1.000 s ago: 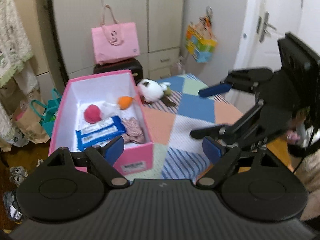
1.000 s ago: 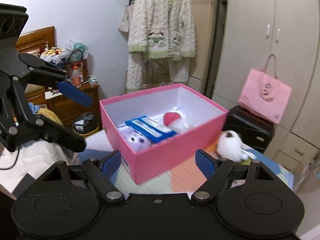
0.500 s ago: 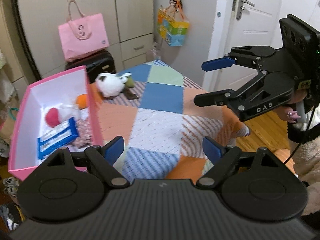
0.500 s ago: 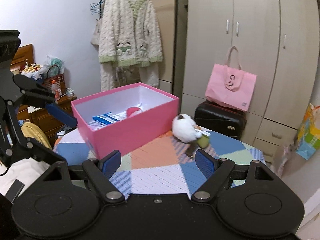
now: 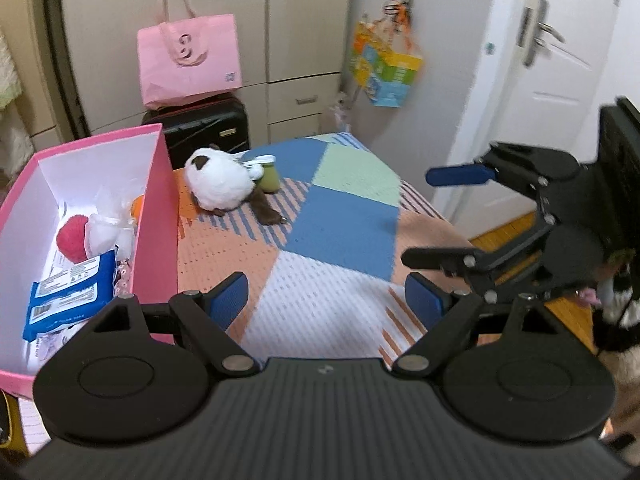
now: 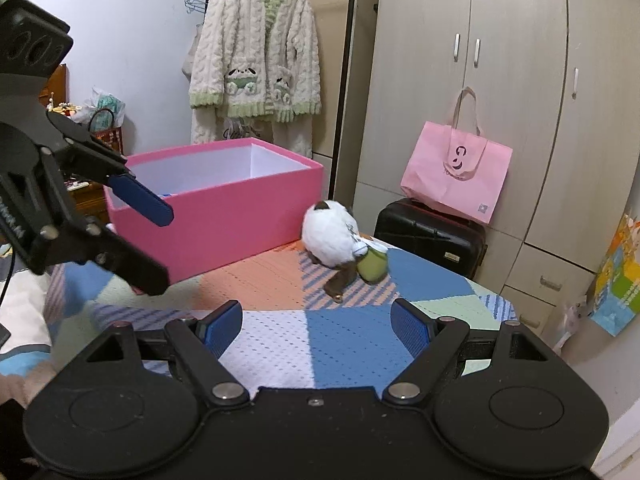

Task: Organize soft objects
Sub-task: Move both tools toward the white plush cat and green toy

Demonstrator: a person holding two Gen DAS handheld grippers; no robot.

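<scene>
A white plush toy (image 5: 218,184) with brown patches and a green part lies on the patchwork tablecloth (image 5: 344,220), just right of an open pink box (image 5: 158,216). Inside the box are a red ball (image 5: 72,238), a white soft item (image 5: 108,232), something orange (image 5: 138,208) and a blue wipes pack (image 5: 66,296). My left gripper (image 5: 326,300) hangs open and empty over the cloth, short of the plush. My right gripper (image 5: 436,218) is open at the table's right side. From the right wrist, the plush (image 6: 330,234) lies ahead of my open right gripper (image 6: 317,324), with the box (image 6: 224,224) behind the left gripper (image 6: 156,244).
A pink tote bag (image 5: 188,60) sits on a black suitcase (image 5: 208,128) behind the table, in front of wardrobe doors. A colourful bag (image 5: 384,72) hangs by the white door. A knitted cardigan (image 6: 256,60) hangs on the wall beyond the box.
Both grippers have moved from over the box toward the plush side of the table and come lower. The box has slid to the left in both views. Both stay open.
</scene>
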